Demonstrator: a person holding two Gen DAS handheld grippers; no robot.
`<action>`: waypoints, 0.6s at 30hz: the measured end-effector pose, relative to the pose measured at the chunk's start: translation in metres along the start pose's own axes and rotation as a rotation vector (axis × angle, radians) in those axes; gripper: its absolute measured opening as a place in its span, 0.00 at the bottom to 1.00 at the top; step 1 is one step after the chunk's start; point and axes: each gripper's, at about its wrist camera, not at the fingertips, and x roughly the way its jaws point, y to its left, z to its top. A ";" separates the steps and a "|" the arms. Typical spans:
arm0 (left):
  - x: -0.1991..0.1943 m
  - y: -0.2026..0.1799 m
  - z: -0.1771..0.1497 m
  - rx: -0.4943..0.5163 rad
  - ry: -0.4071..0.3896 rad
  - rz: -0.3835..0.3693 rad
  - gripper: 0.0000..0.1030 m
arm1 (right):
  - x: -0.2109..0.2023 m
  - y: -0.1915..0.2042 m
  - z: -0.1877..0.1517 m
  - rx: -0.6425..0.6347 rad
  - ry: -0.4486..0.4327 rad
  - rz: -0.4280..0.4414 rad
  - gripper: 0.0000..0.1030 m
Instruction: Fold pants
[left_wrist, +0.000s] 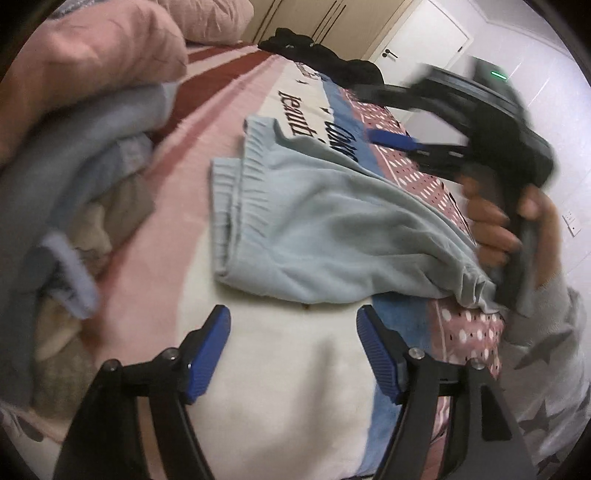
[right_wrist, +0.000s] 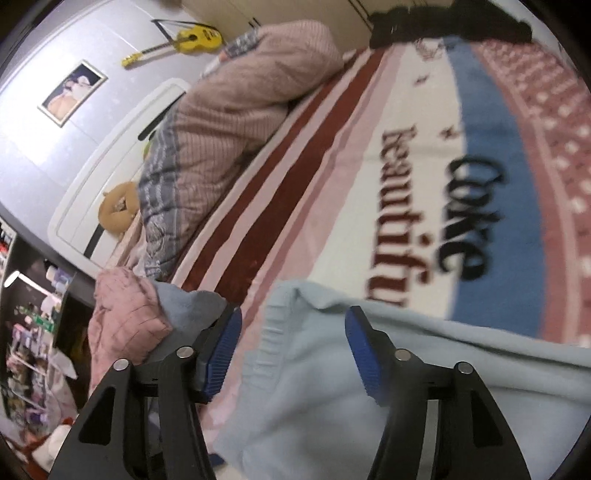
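**Pants folded down to a bundle, both grippers clear**

You were working on a bed spread with a striped, lettered blanket (right_wrist: 369, 155), a pink quilt (right_wrist: 240, 92) heaped toward the headboard and a yellow guitar (right_wrist: 192, 38) against the far wall. The light blue pants (left_wrist: 314, 229) lay on that blanket in a compact, layered bundle, ribbed waistband (left_wrist: 236, 177) turned toward the quilt side, so I judged at least 1 fold already made. The edges were uneven and 1 end bunched up near your right hand (left_wrist: 495, 225), so tidying or a last fold seemed left.

Your left gripper (left_wrist: 293, 354) hung just short of the bundle, its fingers apart with only blanket between them. Your right gripper (right_wrist: 293, 354) sat over the waistband end, fingers likewise apart, not pressing the cloth. A loose pile of other clothes (left_wrist: 74, 177) waited to the left.
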 end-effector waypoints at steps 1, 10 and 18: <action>0.005 -0.002 0.001 -0.007 0.008 -0.009 0.65 | -0.017 -0.003 -0.004 -0.013 -0.011 -0.023 0.54; 0.038 -0.007 0.037 -0.105 -0.005 -0.063 0.69 | -0.137 -0.059 -0.082 -0.016 -0.039 -0.136 0.54; 0.057 -0.011 0.065 -0.141 -0.023 0.004 0.38 | -0.132 -0.092 -0.149 -0.032 0.098 -0.148 0.45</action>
